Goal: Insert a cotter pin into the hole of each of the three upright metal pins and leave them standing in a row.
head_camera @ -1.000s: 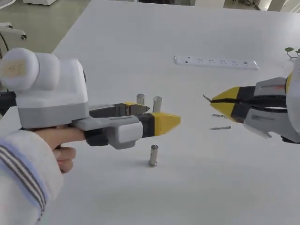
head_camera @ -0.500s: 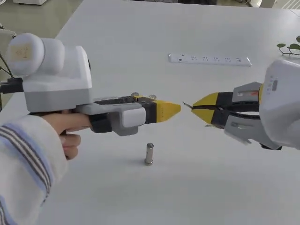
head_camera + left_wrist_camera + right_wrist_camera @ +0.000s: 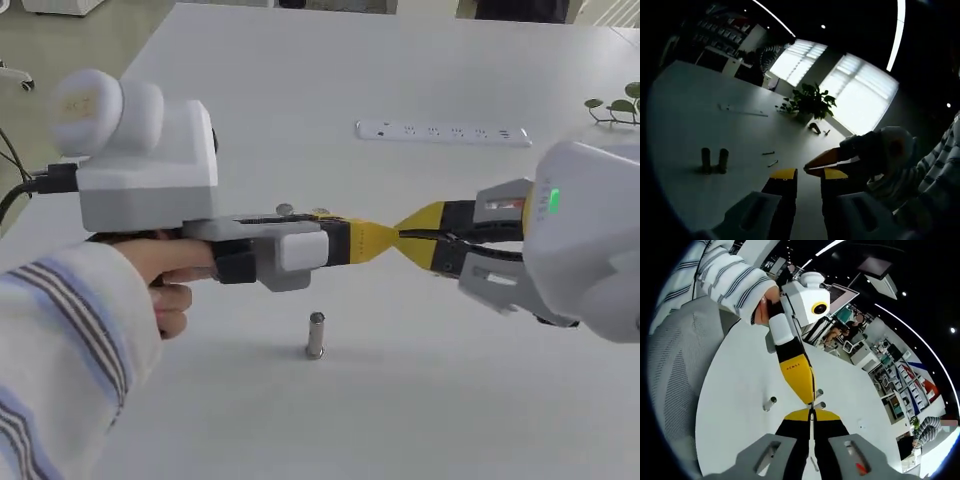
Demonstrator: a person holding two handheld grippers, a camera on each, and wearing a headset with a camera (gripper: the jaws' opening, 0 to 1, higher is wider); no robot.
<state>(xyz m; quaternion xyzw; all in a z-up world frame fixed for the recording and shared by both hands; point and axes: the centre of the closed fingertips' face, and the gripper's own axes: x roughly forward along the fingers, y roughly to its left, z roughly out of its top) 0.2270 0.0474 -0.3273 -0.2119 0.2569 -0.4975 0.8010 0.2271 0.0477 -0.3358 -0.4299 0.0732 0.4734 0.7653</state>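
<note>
One short metal pin (image 3: 316, 335) stands upright on the white table below the grippers. Two more pins (image 3: 714, 160) stand side by side further back; in the head view their tops (image 3: 286, 210) peek over the left gripper. My right gripper (image 3: 403, 236) comes in from the right, shut on a thin cotter pin (image 3: 813, 390) that sticks out past its tips. My left gripper (image 3: 388, 240) points right and meets it tip to tip. In the left gripper view its jaws (image 3: 809, 173) stand open, with the right gripper's yellow tip (image 3: 819, 160) at the gap. Two loose cotter pins (image 3: 770, 158) lie on the table.
A white power strip (image 3: 443, 132) lies at the back of the table. A potted plant (image 3: 810, 102) stands at the far right edge, with small dark items (image 3: 815, 128) beside it. A striped sleeve (image 3: 60, 360) holds the left gripper.
The right gripper has moved left with the cotter pin until its tips meet the left gripper's. The left gripper has shifted slightly right. The camera has shifted too.
</note>
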